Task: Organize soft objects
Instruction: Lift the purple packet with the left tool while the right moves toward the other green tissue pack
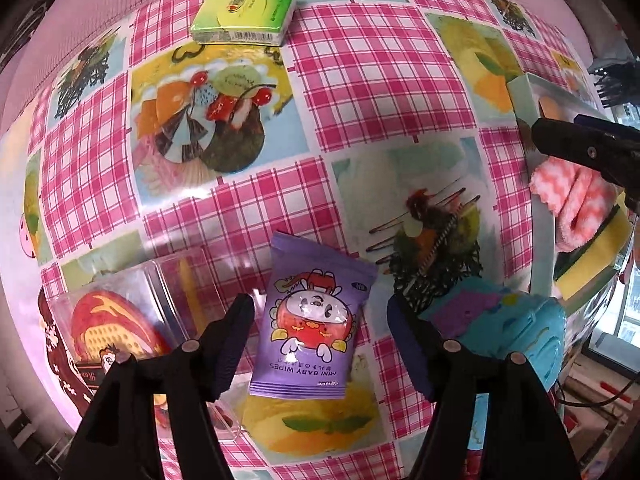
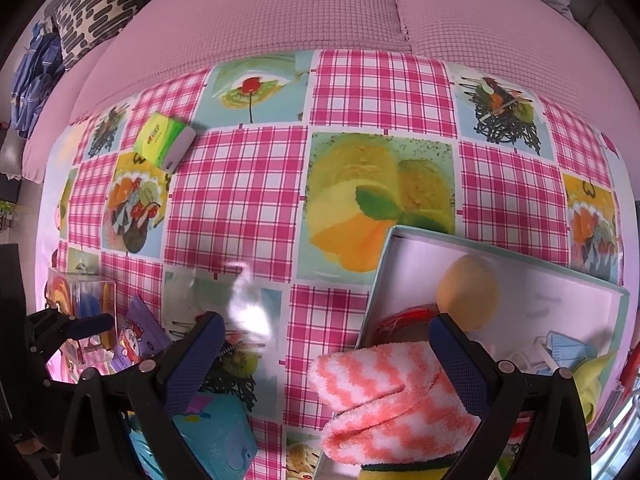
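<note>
While hovering wide open astride the baby wipes pack (image 1: 314,320), left gripper (image 1: 320,320) — risks pinching only slippery film. Right gripper (image 2: 326,360): spread apart over the striped fuzzy sock (image 2: 384,396) overhanging the box (image 2: 624,300); could drag it out.

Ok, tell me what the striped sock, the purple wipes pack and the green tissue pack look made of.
Striped sock: fuzzy knit, probably chenille or fleece, with a matte, raised nap. Purple wipes pack: thin plastic film, with glossy glare and crimped end seals. Green tissue pack: likely plastic-wrapped paper, with a shiny wrapper and soft corners.
</note>
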The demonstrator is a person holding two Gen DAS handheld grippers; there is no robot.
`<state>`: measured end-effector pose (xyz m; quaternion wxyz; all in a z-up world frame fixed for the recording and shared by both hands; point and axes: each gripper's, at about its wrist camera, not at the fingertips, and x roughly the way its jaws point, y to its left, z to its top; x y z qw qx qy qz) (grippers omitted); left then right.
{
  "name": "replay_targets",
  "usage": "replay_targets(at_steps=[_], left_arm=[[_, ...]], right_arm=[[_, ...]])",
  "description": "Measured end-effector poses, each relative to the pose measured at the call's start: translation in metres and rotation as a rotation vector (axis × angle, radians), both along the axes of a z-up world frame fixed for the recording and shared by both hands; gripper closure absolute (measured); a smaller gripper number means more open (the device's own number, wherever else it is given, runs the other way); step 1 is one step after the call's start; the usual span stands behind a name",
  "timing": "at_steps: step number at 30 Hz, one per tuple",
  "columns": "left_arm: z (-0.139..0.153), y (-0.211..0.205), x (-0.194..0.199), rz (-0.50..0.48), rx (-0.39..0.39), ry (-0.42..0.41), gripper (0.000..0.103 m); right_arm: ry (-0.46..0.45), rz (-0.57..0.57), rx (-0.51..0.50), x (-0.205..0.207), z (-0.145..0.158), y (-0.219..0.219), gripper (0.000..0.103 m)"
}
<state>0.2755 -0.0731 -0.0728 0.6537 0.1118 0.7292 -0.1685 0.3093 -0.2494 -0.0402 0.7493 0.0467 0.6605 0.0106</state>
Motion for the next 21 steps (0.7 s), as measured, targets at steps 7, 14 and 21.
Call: replay_targets(at_steps=[7, 14, 21], left_arm=[[0.002, 0.007, 0.003, -0.021, -0.017, -0.011, 0.033], [0.001, 0.018, 0.002, -0.073, 0.033, -0.015, 0.034], [-0.005, 0.016, -0.007, -0.095, 0.044, -0.010, 0.034]], right_arm=[[0.010, 0.006, -0.007, 0.000, -0.004, 0.000, 0.000], [0.016, 0.001, 0.003, 0.000, -0.005, -0.002, 0.000], [0.007, 0.009, -0.001, 0.001, -0.001, 0.000, 0.000]])
